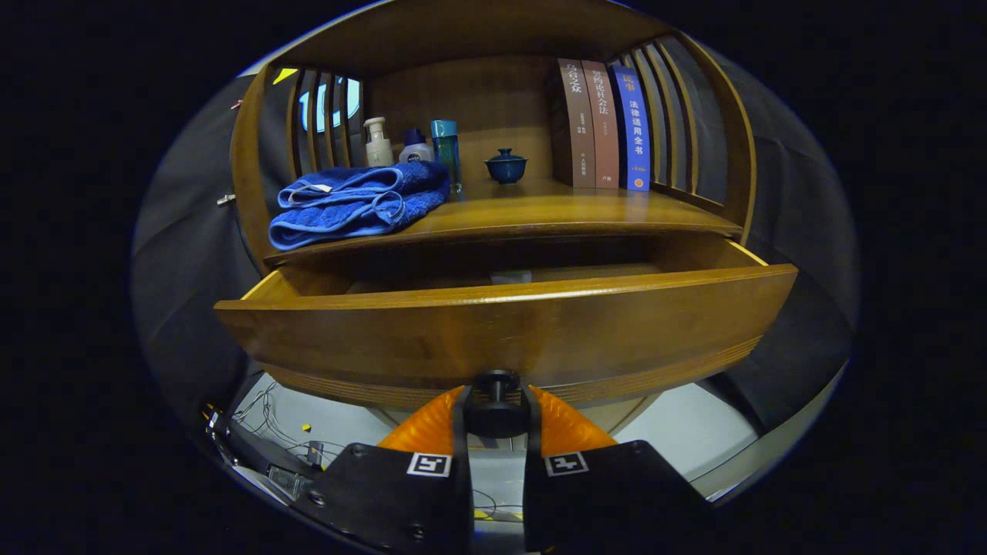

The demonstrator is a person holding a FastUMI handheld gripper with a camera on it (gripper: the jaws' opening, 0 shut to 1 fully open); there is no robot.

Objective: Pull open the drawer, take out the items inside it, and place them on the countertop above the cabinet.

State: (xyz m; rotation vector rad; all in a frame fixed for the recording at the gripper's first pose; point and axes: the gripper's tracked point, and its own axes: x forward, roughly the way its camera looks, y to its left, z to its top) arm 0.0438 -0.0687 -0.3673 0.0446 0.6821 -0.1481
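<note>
While the drawer stands pulled out from the cabinet, its tall front board hides nearly all of the inside; past the top edge of that board, a small pale thing shows, too cut off to name. Taking the drawer as the landmark and going from left to right: on the countertop above its left end lies a folded blue towel, one fold hanging slightly past the edge. Behind the towel stand a cream pump bottle, a small dark-capped bottle partly hidden by the cloth, and a teal bottle. Above the drawer's middle sits a small blue lidded cup. Above its right half three books stand upright against the slatted side. Below the drawer's middle, the gripper is narrowed onto the dark knob, a finger pressing each side. Under the drawer's left end, loose cables lie on the pale floor, dim and hard to make out.
</note>
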